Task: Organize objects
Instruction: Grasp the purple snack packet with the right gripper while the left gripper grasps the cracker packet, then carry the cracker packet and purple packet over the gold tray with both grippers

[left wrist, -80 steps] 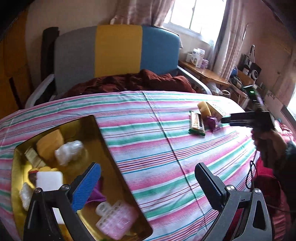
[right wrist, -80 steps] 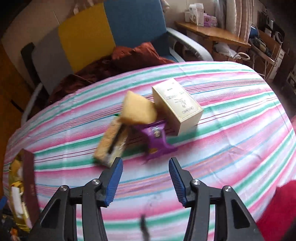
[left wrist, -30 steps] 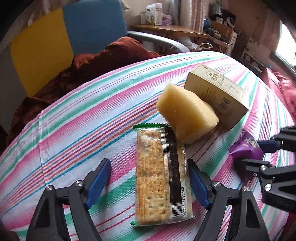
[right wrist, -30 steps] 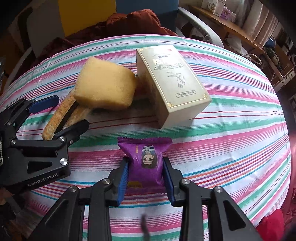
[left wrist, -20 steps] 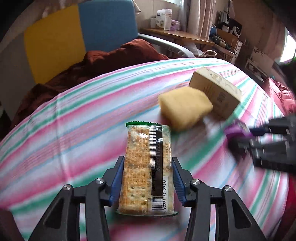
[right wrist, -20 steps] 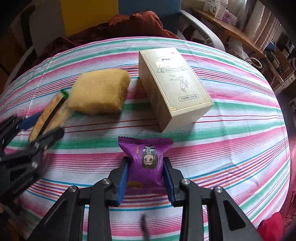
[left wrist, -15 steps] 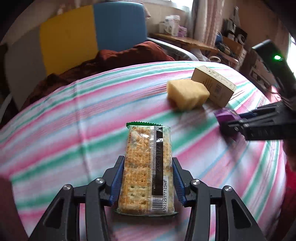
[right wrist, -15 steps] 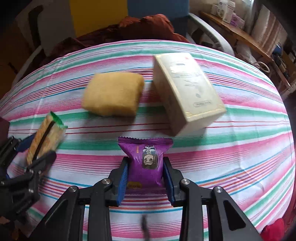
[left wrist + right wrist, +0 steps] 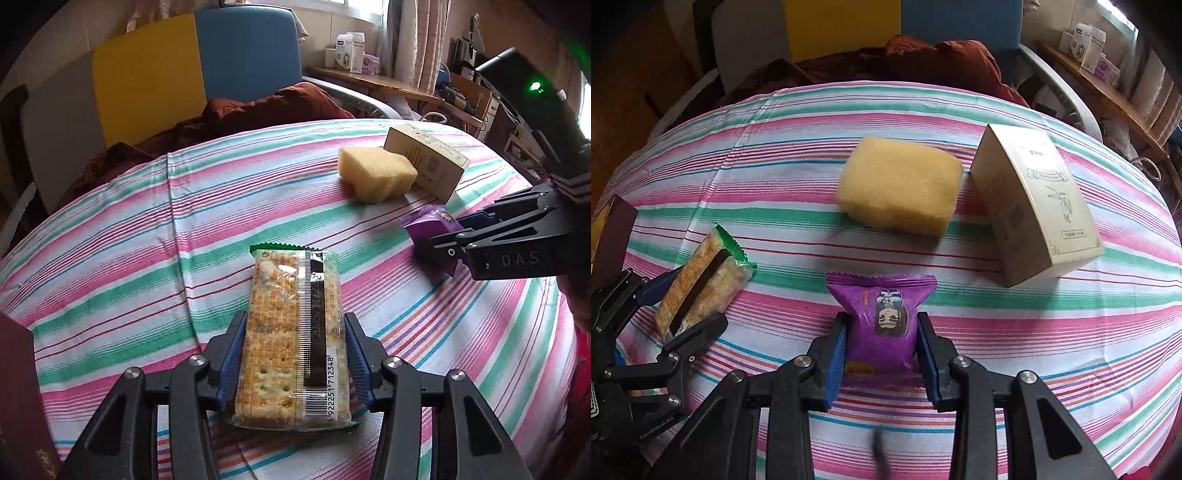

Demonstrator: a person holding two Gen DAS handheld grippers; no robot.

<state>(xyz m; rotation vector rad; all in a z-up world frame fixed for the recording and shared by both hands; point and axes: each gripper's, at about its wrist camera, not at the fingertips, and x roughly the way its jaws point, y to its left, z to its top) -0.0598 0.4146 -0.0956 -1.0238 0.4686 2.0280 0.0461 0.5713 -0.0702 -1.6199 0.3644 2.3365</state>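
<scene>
Both your grippers now hold a snack, lifted clear of the pile.

Your left gripper has just clamped the cracker pack and pulled it out from under the yellow sponge; your right gripper stays pinched on the purple packet. Sponge and cream box remain on the striped cloth. The container's dark corner shows at left, contents hidden.

Bare striped tablecloth open from 9 to 12 o'clock of the cracker packet, yellow sponge touching cream carton blocking 1 o'clock, right gripper with purple snack packet crowding 2 o'clock
</scene>
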